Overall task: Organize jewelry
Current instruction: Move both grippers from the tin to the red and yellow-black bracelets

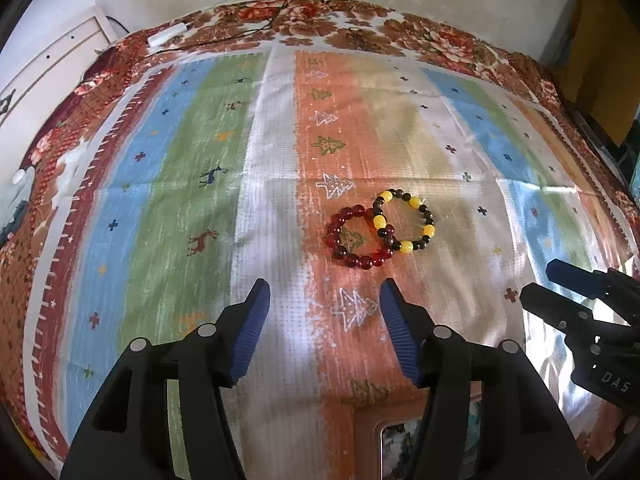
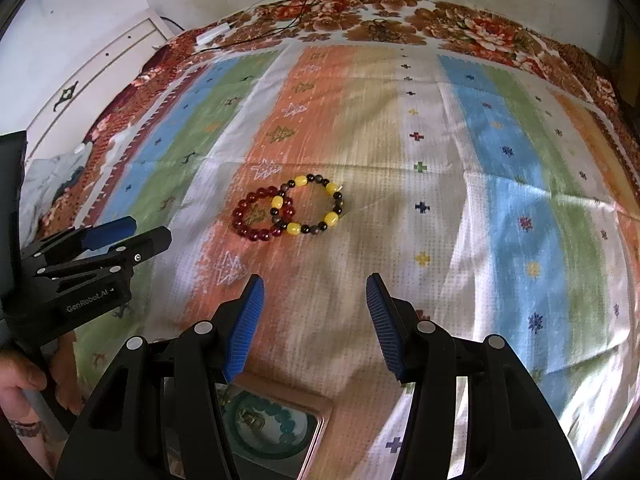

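- Both grippers have their blue-padded fingers apart, with nothing between them.
- Left gripper (image 1: 325,292) hangs above the striped cloth (image 1: 192,200); its pads stand wide over a white and an orange stripe, short of the beads.
- Right gripper (image 2: 315,282) hangs beside it, pads likewise spread over bare cloth; in the left wrist view its tips show at the right edge.
- Red bracelet (image 1: 357,237) lies flat on the orange stripe, just ahead of the left gripper's right pad.
- Yellow and dark bracelet (image 1: 405,220) lies to the right of the red one; the two rings overlap where they meet, and which lies on top I cannot tell.
- Neither gripper touches either bracelet.
- Tray (image 2: 320,428) with a pinkish rim sits at the near edge under the grippers; a ring of teal beads (image 2: 294,420) lies inside it.
- Hand (image 2: 24,384) grips the left gripper's handle at the left edge of the right wrist view.
- Flowered bedspread (image 1: 440,36) lies under the cloth, with a black cable (image 1: 280,12) across its far side.
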`<state>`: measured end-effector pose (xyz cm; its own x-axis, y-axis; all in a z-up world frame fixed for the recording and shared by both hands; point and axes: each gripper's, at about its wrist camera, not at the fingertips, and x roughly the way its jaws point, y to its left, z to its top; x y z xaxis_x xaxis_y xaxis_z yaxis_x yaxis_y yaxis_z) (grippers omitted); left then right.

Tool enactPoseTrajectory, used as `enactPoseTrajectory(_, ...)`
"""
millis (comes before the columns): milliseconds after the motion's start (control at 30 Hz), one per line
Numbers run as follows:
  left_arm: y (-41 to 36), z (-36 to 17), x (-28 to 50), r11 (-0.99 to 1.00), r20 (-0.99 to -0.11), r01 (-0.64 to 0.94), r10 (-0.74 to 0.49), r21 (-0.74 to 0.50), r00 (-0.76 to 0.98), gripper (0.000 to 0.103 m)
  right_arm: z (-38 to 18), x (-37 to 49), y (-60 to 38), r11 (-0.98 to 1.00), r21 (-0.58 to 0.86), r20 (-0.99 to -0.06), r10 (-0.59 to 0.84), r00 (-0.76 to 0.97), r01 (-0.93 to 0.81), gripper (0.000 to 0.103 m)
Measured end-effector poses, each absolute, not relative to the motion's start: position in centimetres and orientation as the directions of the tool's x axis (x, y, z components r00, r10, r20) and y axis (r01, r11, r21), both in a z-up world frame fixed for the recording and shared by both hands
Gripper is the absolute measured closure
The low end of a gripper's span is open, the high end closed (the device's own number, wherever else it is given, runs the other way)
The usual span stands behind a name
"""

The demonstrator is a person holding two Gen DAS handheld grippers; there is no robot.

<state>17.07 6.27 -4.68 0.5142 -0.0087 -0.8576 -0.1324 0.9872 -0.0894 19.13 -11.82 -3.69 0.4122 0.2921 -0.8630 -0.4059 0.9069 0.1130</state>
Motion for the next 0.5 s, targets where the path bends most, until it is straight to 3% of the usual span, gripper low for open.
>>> enactPoseTrajectory(500,5.9,-6.1,19.3,0.989,-0.875,-0.133,0.002,-0.071,0.483,0.041,-4.5,21.6,-11.0,0.919,0.086,-0.87,0.257,0.42,-0.385,0.049)
